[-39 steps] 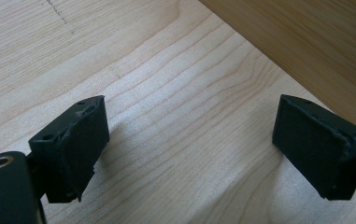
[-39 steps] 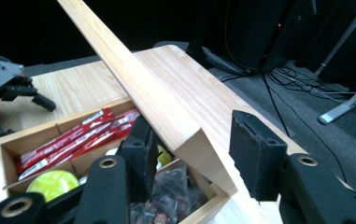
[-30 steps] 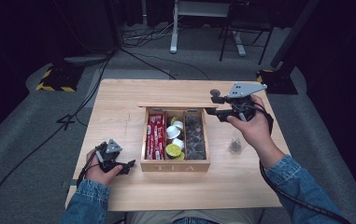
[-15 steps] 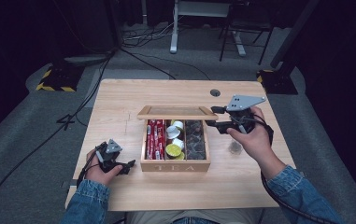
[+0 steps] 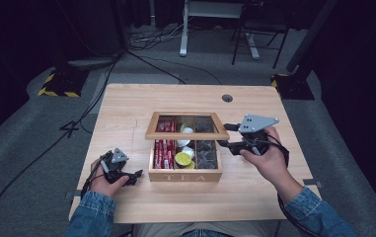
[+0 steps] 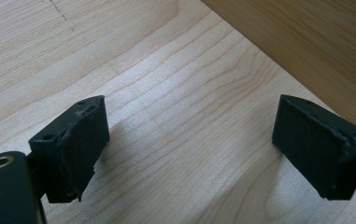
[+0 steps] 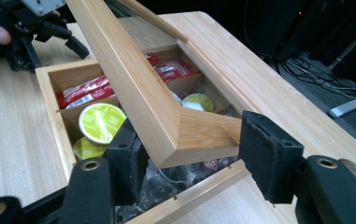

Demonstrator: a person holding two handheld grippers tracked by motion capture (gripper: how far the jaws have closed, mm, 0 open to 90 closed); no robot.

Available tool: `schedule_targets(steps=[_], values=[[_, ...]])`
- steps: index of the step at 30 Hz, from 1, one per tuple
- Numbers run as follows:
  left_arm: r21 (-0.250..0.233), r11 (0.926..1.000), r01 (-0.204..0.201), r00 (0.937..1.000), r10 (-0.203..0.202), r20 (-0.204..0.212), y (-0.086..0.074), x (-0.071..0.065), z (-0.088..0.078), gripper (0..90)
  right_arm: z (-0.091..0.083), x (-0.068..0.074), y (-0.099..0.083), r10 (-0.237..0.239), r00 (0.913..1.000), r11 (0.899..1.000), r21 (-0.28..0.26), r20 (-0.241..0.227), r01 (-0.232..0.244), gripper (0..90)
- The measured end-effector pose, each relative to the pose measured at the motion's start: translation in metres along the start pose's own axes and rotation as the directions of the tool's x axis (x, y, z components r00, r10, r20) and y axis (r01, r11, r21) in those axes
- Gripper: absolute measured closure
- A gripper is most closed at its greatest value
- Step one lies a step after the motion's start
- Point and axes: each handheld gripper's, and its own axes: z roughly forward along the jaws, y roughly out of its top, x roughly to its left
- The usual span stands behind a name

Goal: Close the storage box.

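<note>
High view: we see the tea box [image 5: 185, 174] at the table's [image 5: 126, 106] centre, its glass-paned lid [image 5: 186, 133] hanging half lowered over the compartments — red sachets at nine o'clock, round pods in the middle, dark packets at three. Our right gripper [image 5: 227, 137], at three o'clock of the box, has the lid's corner [image 7: 199, 140] between its jaws, which have just been opening (we judge they are letting the lid down rather than carrying it). In the right gripper view the right pad [image 7: 267, 151] sits at the corner's edge and the left pad is hidden behind it, so a loose guide, no pinch. Our left gripper [image 5: 135, 177] rests at eight o'clock beside the box, jaws spread over bare wood — parked clear, we think.
</note>
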Motion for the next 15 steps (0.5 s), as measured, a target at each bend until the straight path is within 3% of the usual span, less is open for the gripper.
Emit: schedule_targets(steps=[9,15], values=[[-0.003,1.0000,-0.003,1.0000,0.003,-0.002,0.000,0.000,0.000,11.2,0.003,0.009,-0.014,0.009,0.9999,1.000,0.012,-0.006,-0.009,40.3],[-0.002,1.0000,-0.002,1.0000,0.002,0.000,0.000,0.000,0.001,11.2,0.005,0.017,-0.021,-0.013,0.9999,1.000,0.028,0.005,0.012,39.9]])
